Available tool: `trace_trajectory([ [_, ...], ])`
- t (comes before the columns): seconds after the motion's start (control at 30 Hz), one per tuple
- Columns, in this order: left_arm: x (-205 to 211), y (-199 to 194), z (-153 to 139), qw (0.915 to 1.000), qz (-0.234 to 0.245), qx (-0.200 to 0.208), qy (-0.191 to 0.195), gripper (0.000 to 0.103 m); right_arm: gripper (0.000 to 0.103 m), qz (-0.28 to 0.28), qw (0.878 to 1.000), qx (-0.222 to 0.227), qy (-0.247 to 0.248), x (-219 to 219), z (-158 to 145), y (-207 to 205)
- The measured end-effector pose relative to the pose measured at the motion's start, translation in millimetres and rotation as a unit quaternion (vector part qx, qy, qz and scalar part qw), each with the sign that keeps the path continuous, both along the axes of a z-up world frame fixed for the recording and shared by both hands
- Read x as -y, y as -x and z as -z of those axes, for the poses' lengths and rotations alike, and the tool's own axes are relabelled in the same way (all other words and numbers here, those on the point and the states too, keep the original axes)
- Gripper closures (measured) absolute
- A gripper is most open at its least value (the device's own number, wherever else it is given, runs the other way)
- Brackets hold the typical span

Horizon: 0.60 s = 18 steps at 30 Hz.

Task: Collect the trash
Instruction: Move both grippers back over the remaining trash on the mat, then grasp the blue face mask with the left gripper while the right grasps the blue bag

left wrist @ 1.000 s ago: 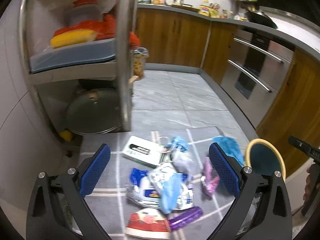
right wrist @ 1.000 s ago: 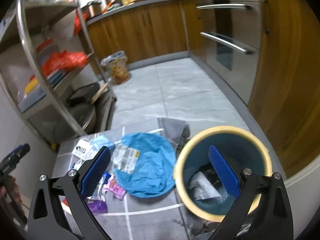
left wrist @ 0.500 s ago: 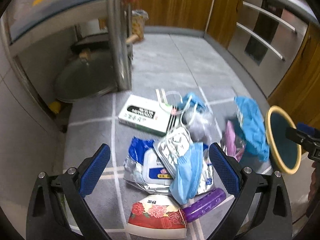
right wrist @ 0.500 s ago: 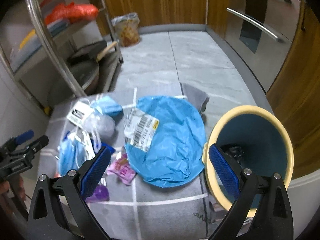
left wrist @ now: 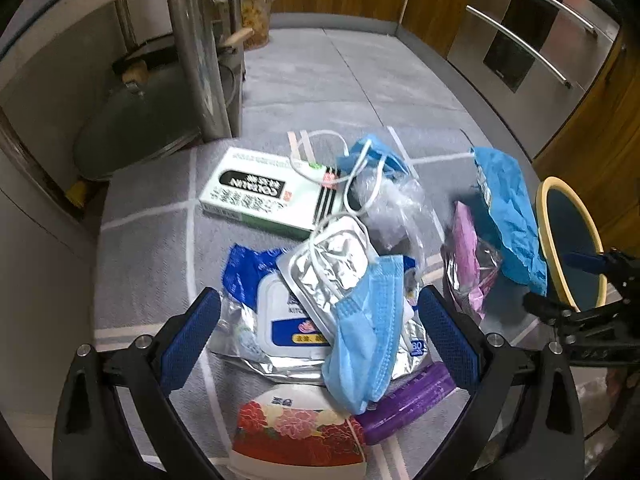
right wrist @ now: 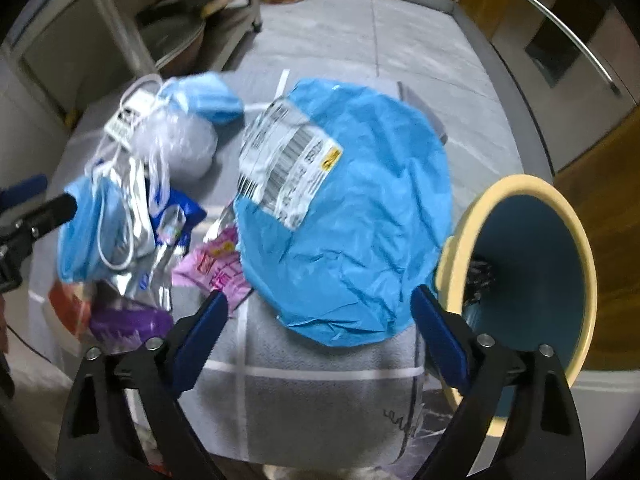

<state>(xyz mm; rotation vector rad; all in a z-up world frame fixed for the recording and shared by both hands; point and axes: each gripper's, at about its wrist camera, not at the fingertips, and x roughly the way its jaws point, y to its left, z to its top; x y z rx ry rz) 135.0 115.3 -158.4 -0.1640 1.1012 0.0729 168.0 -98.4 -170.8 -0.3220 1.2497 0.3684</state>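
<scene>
Both hand-held grippers dropped low over trash pile on mat. Right hand-held gripper point(right wrist: 320, 334) wide, jaws closing, empty, blue mailer bag point(right wrist: 352, 216) at 12 o'clock. Left hand-held gripper point(left wrist: 320, 330) wide, face mask point(left wrist: 366, 320) between the pads, probably untouched. Bin point(right wrist: 576, 232) at 3 o'clock.

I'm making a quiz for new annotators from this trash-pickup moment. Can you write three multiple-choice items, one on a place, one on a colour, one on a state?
1. Where does the pale blue pleated face mask lie?
A. inside the bin
B. draped over the silver foil wipes pack
C. on the rack shelf

2. What colour is the rim of the round blue trash bin?
A. red
B. black
C. pale yellow

3. How is the right hand-held gripper?
A. jaws apart, gripping nothing
B. clamped on the bin rim
C. holding the white box

Answers: 1 B, the mask overlaps the pack; 2 C, a yellow band rings the opening; 3 A, its pads flank the crumpled blue plastic mailer bag, closing, without pressing it.
</scene>
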Motion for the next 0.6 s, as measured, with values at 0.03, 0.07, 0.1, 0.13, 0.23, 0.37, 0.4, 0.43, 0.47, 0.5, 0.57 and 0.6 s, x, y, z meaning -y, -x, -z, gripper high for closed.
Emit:
trace_trajectory([
  [0.03, 0.0, -0.3, 1.9, 1.0, 0.001, -0.003, 0.002, 0.006, 0.018, -0.009, 1.0, -0.001, 0.006, -3.3, 2.2, 1.4],
  [0.07, 0.4, -0.5, 4.7, 1.0, 0.002, -0.008, 0.004, 0.006, 0.021, -0.015, 1.0, -0.001, 0.008, -5.5, 4.1, 2.2],
  [0.1, 0.8, -0.6, 7.6, 0.9999, 0.004, -0.013, 0.002, 0.006, 0.023, -0.023, 1.0, 0.0, 0.012, -8.5, 5.6, 3.5],
  [0.13, 0.8, -0.6, 9.7, 0.9999, 0.005, -0.015, -0.001, 0.006, 0.028, -0.03, 0.999, 0.0, 0.015, -11.3, 6.8, 4.9],
  [0.23, 0.9, -0.6, 15.7, 0.9995, 0.009, -0.027, -0.01, 0.006, 0.044, -0.043, 0.999, -0.001, 0.022, -15.8, 8.9, 7.0],
  [0.37, -2.9, -0.5, 19.7, 0.9994, 0.004, -0.035, -0.001, 0.009, 0.075, -0.046, 0.999, -0.012, 0.015, -14.3, 10.9, 6.6],
  [0.4, -3.3, -0.7, 19.8, 0.9993, 0.004, -0.036, 0.003, 0.01, 0.079, -0.045, 0.999, -0.015, 0.011, -13.5, 8.3, 5.8],
  [0.43, -3.1, -0.7, 20.3, 0.9992, 0.006, -0.038, 0.006, 0.014, 0.084, -0.046, 0.999, -0.016, 0.007, -12.5, 7.2, 5.6],
  [0.47, -2.3, -0.9, 20.8, 0.9991, 0.009, -0.04, 0.007, 0.02, 0.088, -0.047, 0.999, -0.015, 0.003, -12.7, 5.8, 5.7],
  [0.5, -1.1, -1.2, 21.4, 0.999, 0.012, -0.043, 0.005, 0.023, 0.089, -0.049, 0.999, -0.013, -0.001, -13.1, 4.1, 6.1],
  [0.57, 1.0, -0.9, 22.5, 0.9988, 0.017, -0.046, 0.001, 0.033, 0.092, -0.052, 0.999, -0.011, -0.008, -12.9, 0.9, 6.2],
  [0.6, 1.9, -0.3, 22.5, 0.9988, 0.018, -0.046, 0.0, 0.039, 0.093, -0.053, 0.998, -0.011, -0.014, -12.9, -1.4, 7.1],
])
